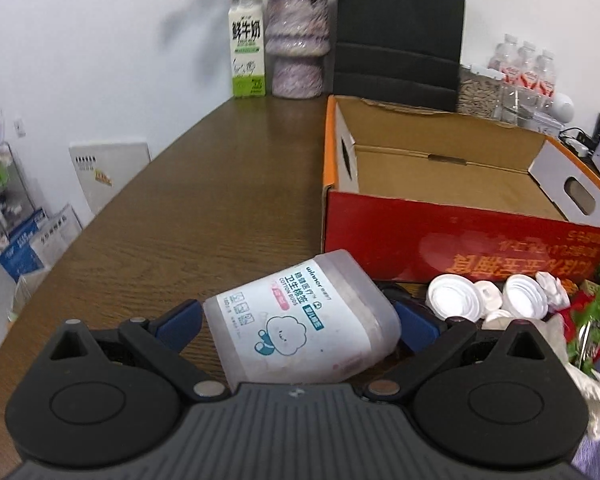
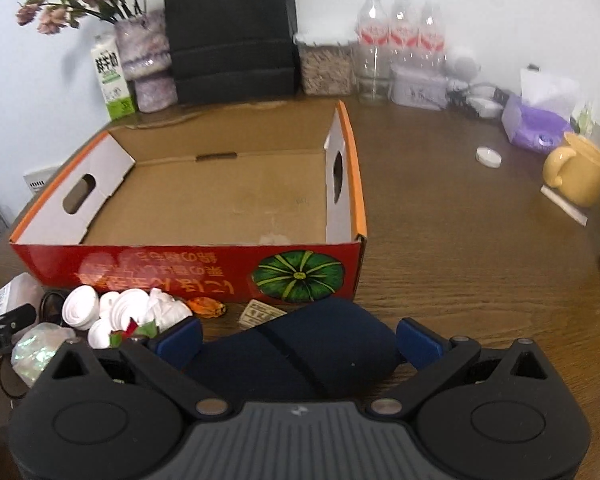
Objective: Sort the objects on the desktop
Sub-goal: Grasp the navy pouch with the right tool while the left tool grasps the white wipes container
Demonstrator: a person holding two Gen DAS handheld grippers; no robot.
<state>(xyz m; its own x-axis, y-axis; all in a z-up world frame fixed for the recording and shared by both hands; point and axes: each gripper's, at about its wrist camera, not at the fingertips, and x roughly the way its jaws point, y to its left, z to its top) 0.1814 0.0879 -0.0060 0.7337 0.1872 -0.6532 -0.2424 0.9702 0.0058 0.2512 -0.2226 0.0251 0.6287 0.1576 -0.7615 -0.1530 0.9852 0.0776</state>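
Cardboard box (image 2: 204,200) empty at 12 o'clock, red front wall facing both grippers. Right gripper (image 2: 300,340) clamping navy pouch (image 2: 296,356) at 6 o'clock; left gripper (image 1: 298,320) pinching cotton bud tub (image 1: 300,316), tilted, white caps (image 1: 456,300) at 3 o'clock.

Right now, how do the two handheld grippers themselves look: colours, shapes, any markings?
Both look alike. The left gripper and right gripper each have a grey ribbed centre plate with a tiny pale mark, two round black housings with triangular cut-outs, black link arms on silver pins, and blue finger pads. No cables or sleeves show.
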